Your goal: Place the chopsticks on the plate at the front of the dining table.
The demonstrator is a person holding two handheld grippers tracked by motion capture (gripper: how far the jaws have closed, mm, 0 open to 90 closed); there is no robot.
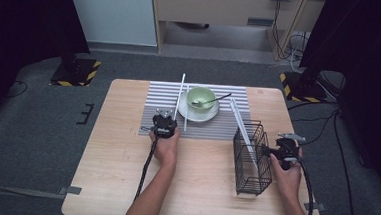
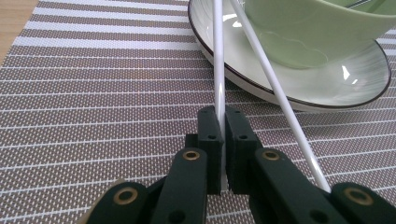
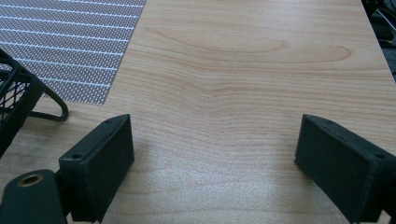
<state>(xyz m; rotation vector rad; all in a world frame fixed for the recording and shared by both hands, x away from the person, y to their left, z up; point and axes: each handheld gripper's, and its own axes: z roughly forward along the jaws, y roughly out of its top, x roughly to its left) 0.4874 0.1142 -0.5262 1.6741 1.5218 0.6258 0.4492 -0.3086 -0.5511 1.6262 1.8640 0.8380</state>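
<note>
My left gripper [image 2: 223,114] is shut on a white chopstick [image 2: 218,65] that points ahead over the rim of a white plate [image 2: 327,88]. A second white chopstick [image 2: 280,100] lies slanted beside it, resting on that rim. In the high view the left gripper [image 1: 165,120] sits on the striped placemat [image 1: 153,103], left of the plate [image 1: 198,115] and green bowl [image 1: 200,97]; the held chopstick [image 1: 180,94] slants up and away. My right gripper [image 3: 215,140] is open over bare wood, just right of the black wire basket [image 1: 252,159].
A spoon [image 1: 214,100] lies in the bowl. White sticks [image 1: 240,123] lean out of the basket toward the mat. A corner of the basket [image 3: 18,93] is close on the right gripper's left. The table's right edge [image 1: 301,144] runs close by the right hand.
</note>
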